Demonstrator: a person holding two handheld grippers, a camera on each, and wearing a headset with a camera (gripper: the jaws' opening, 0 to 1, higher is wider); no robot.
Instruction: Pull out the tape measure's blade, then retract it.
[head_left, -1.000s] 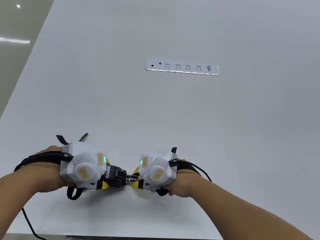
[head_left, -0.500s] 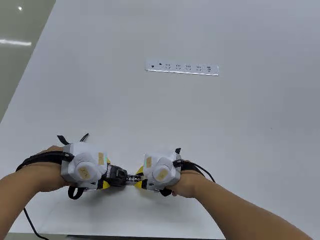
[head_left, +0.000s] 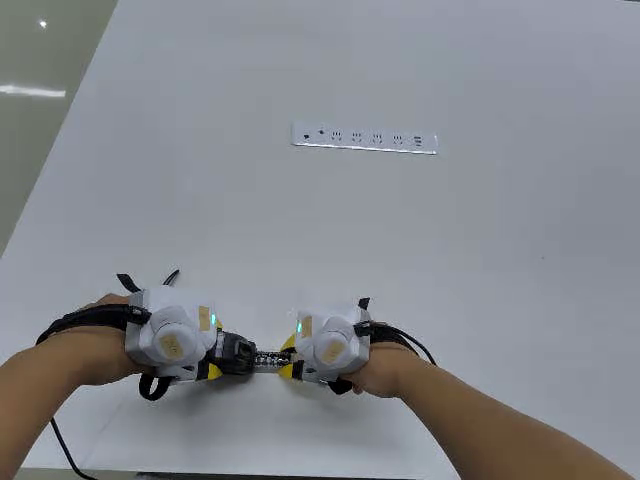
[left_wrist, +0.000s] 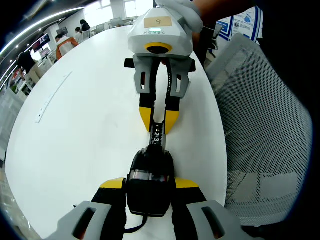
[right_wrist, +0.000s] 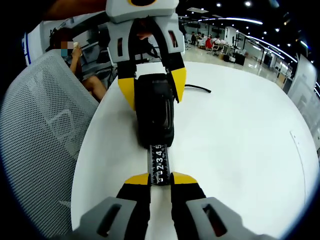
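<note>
The black tape measure case (head_left: 236, 353) sits low over the white table near its front edge, clamped between the yellow-tipped fingers of my left gripper (left_wrist: 150, 184). A short length of its numbered blade (right_wrist: 159, 162) reaches out to my right gripper (right_wrist: 160, 178), which is shut on the blade's end. In the head view the left gripper (head_left: 208, 369) and the right gripper (head_left: 286, 360) face each other, with the blade (head_left: 268, 357) bridging the small gap. In the left gripper view the blade (left_wrist: 157, 136) runs from the case (left_wrist: 150, 176) to the right gripper (left_wrist: 156, 118); the case (right_wrist: 155, 109) and left gripper (right_wrist: 152, 90) lie ahead.
A white power strip (head_left: 364, 137) lies flat near the middle of the white table (head_left: 350, 230). A mesh office chair (left_wrist: 260, 130) stands just off the table's front edge. A black cable (right_wrist: 197, 88) trails behind the left gripper. People work at desks far behind.
My right gripper has drawn to the right, away from the case, so more of the blade shows between the two grippers. The left gripper and the case have stayed put.
</note>
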